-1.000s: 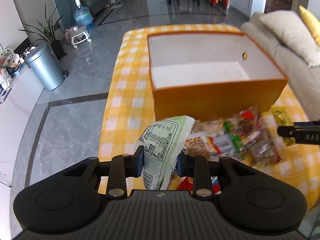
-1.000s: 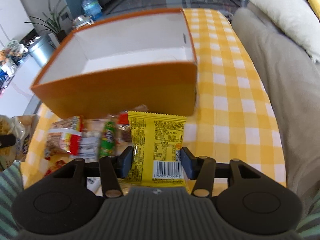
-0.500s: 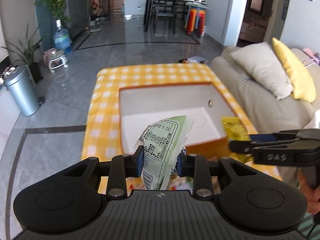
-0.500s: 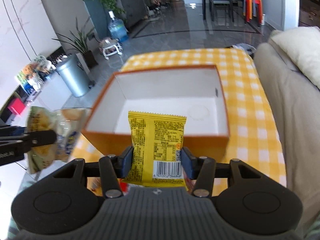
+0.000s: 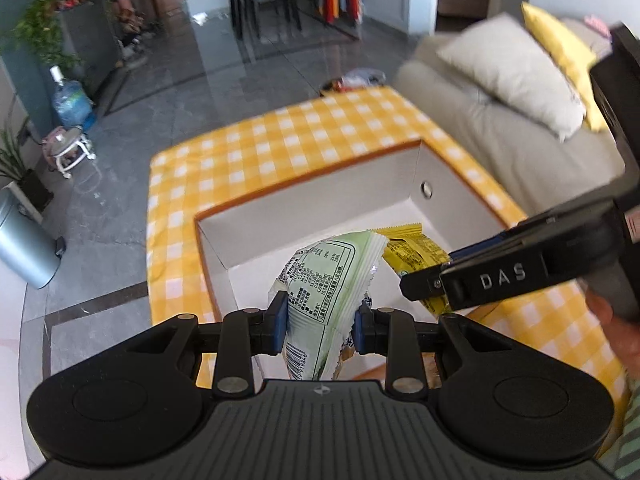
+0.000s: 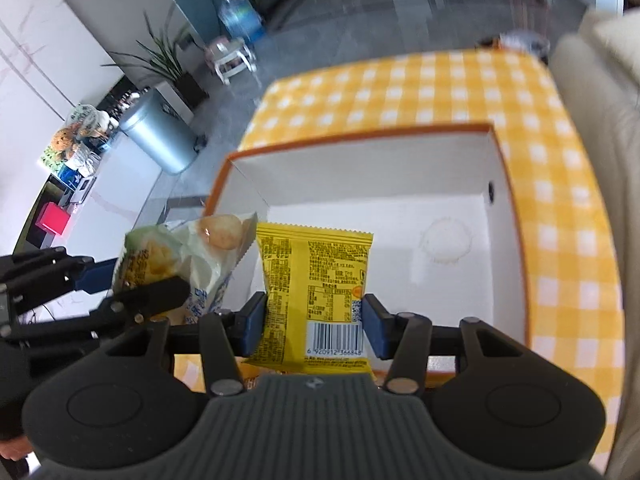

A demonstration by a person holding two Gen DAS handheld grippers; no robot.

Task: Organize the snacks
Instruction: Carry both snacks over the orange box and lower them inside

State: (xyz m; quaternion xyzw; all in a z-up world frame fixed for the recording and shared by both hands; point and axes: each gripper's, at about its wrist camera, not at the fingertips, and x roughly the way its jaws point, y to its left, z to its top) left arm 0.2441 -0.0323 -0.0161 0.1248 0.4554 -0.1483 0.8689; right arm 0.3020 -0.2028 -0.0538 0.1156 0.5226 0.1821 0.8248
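Green packet (image 5: 328, 280) clamped, left hand-held gripper (image 5: 320, 322)

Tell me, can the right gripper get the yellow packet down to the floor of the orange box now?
Probably yes. The right gripper holds the yellow packet over the open orange box, whose floor beneath looks bare.

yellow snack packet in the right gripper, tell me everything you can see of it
The yellow snack packet is a flat, glossy foil-look pouch with a crimped top edge, dense printed text and a barcode near its bottom. It stands upright, pinched at its sides by the right gripper, above the open orange box. The green snack packet hangs close on its left.
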